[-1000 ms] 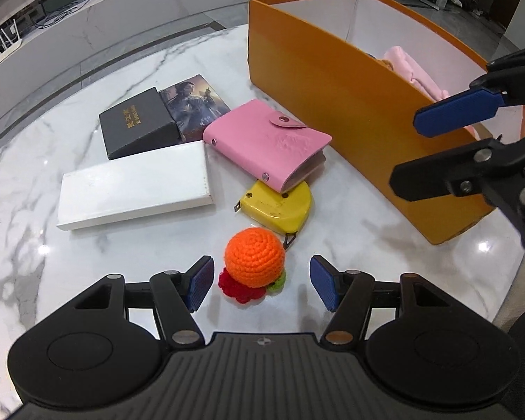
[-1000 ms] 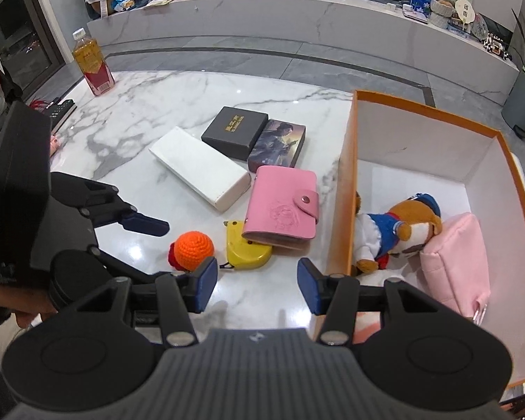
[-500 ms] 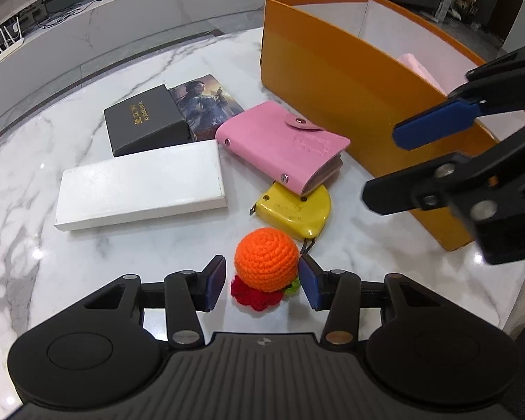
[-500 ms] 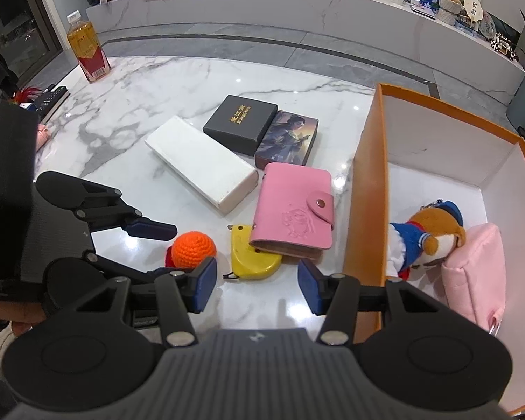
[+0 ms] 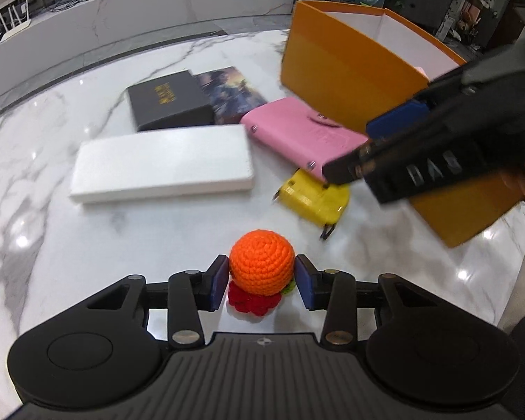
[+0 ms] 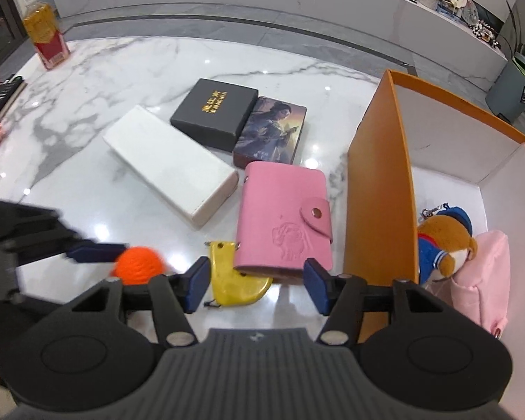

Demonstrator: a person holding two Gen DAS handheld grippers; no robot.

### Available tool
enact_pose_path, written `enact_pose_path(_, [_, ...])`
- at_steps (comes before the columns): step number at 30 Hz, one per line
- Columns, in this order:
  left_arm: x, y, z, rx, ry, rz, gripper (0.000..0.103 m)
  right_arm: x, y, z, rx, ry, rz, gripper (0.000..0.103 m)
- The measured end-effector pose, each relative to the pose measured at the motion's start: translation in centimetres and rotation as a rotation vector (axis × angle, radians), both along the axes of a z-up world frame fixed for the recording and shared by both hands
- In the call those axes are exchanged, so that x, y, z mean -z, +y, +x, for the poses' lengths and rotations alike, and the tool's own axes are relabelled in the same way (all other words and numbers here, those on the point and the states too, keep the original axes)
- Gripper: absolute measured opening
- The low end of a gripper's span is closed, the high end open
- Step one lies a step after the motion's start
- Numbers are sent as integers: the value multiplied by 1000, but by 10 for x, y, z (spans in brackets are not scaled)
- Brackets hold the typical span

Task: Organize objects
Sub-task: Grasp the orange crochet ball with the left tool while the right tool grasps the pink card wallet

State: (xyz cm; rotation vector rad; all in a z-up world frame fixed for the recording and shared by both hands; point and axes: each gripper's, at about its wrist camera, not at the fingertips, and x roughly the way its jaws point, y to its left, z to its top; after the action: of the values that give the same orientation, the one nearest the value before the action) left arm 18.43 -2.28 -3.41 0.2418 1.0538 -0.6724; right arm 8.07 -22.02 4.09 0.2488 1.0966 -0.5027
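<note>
A second ago the left gripper [image 5: 261,281] stood with its jaws wide either side of the round orange crocheted ball with red and green trim [image 5: 261,267]; now both blue pads press the ball's flanks, so the jaws are closed on it while it sits on the white marble worktop [image 5: 87,245]. The grasp looks made — the likely next step is lifting the ball toward the open orange cardboard box [image 5: 346,80], ahead and to the right of these jaws.

The right gripper [image 6: 255,288] has come down and closer to the items, and its jaws are opening. Nothing is pinched: the yellow plastic tape measure [image 6: 236,281] lies between the pads, nearer the left one, and the near edge of the pink snap-button card wallet [image 6: 283,220] lies just ahead of the gap, touching neither pad. Just right of these jaws stands the box wall, with a brown plush bear in blue [image 6: 444,241] and a pink fabric pouch [image 6: 490,276] already inside.
</note>
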Motion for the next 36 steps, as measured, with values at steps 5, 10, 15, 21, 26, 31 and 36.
enact_pose_path(5, [-2, 32, -9, 10, 23, 6, 48, 8, -9, 14, 35, 12, 3, 63])
enact_pose_path(10, [-4, 57, -19, 44, 36, 26, 48, 15, -16, 27, 56, 44, 9, 68])
enact_pose_path(15, [-4, 71, -23, 69, 46, 26, 48, 21, -24, 37, 83, 72, 28, 68])
enact_pose_path(21, [-4, 78, -26, 73, 56, 4, 48, 29, -29, 47, 108, 112, 43, 69])
enact_pose_path(26, [-3, 80, -26, 78, 55, -16, 48, 39, -32, 54, 112, 144, 39, 69])
enact_pose_path(31, [-2, 82, -24, 72, 64, -32, 48, 43, -32, 57, 122, 147, 18, 63])
enact_pose_path(36, [-1, 84, -22, 72, 75, -44, 48, 37, -31, 56, 109, 155, -12, 49])
